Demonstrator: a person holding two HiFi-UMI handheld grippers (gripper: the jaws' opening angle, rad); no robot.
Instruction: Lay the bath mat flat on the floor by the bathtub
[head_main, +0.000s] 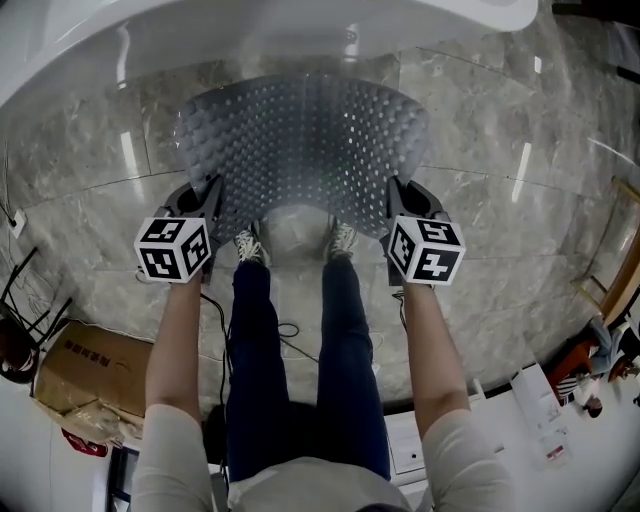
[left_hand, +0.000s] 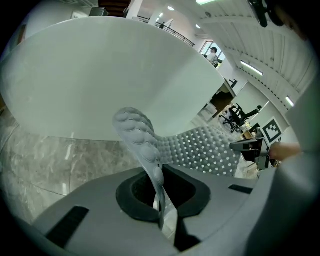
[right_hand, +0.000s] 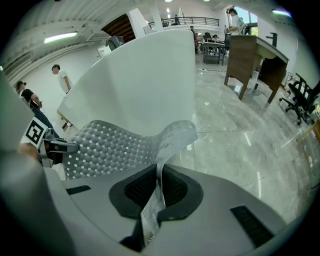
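Toward twelve o'clock from both hands, the studded bath mat (head_main: 300, 140) stretches over the marble floor (head_main: 90, 170) towards the bathtub (head_main: 250, 30), long axis nine-to-three, left gripper (head_main: 212, 192) and right gripper (head_main: 396, 192) each clamped on a near corner.

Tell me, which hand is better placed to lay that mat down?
Neither left nor right alone: the left gripper and right gripper are each shut on a near corner of the bath mat, side by side, holding it spread over the floor by the bathtub. Both should probably lower together.
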